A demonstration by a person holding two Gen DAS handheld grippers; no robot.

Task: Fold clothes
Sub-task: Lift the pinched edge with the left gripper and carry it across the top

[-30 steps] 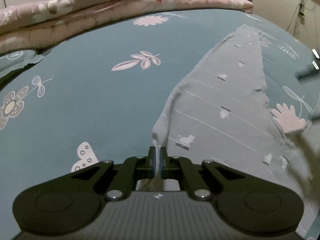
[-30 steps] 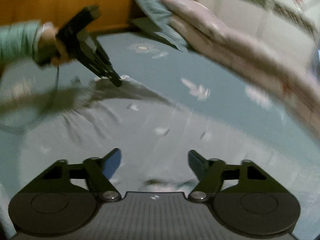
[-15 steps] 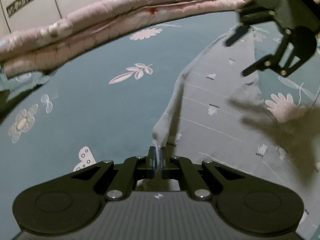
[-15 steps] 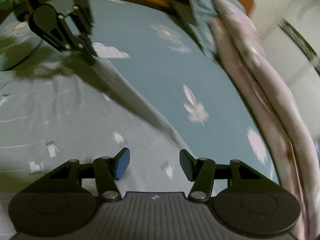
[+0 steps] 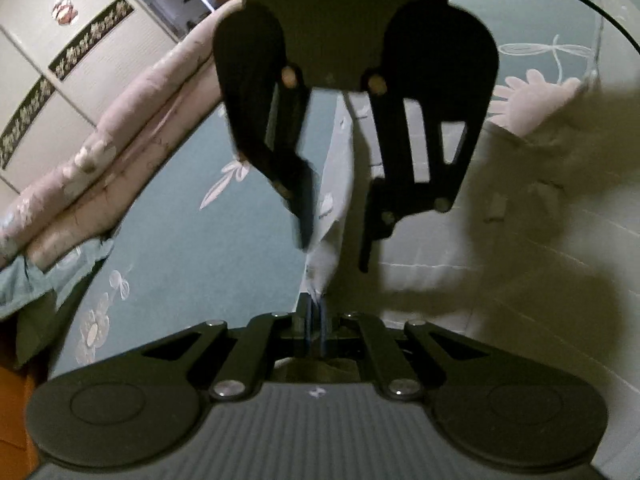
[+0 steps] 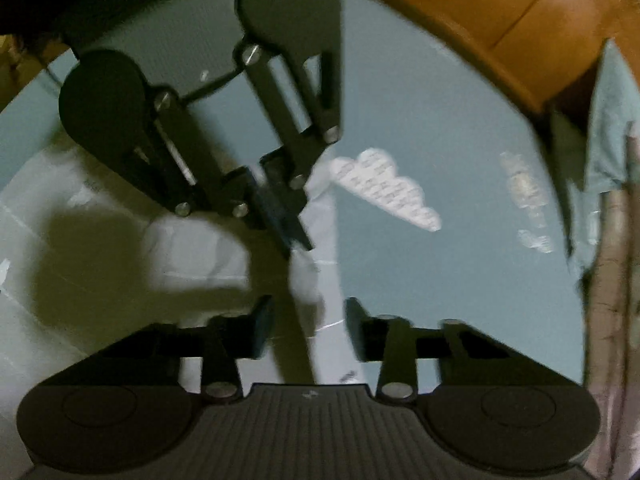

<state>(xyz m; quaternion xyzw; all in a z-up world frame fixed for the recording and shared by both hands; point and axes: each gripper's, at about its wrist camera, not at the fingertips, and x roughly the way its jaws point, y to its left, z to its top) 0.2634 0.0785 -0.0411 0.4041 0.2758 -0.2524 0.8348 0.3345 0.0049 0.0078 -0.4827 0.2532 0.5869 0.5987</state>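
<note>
The grey garment [image 5: 500, 248] lies flat on the teal floral bedsheet [image 5: 192, 248], filling the 3 to 5 o'clock part of the left wrist view, with one edge pulled up into a thin ridge [image 5: 334, 216] running from centre toward 12 o'clock. Our left gripper [image 5: 315, 312] is clamped on the near end of that ridge; that grip is the same as a second ago. What has changed: the right gripper [image 5: 334, 256], a second ago only a sliver at the 3 o'clock rim of the left view, now hangs right over the ridge at 12 o'clock, facing the left one, fingers either side of the cloth. In the right wrist view its jaws are closing and much narrower than a second ago, with the pale fold between the pads [image 6: 260, 328]; we can't see them pressing yet, so no grip there so far. The left gripper [image 6: 298, 236] shows at 11 o'clock in that view, nose on the same fold. We read this as a second pinch point on one edge, so both hands can then lift and carry it over for a fold. Outward: pink quilt [image 5: 100, 168] at 9 to 10 o'clock, wooden headboard [image 6: 500, 20] at 1 o'clock in the right view. Motion blur is heavy.
</note>
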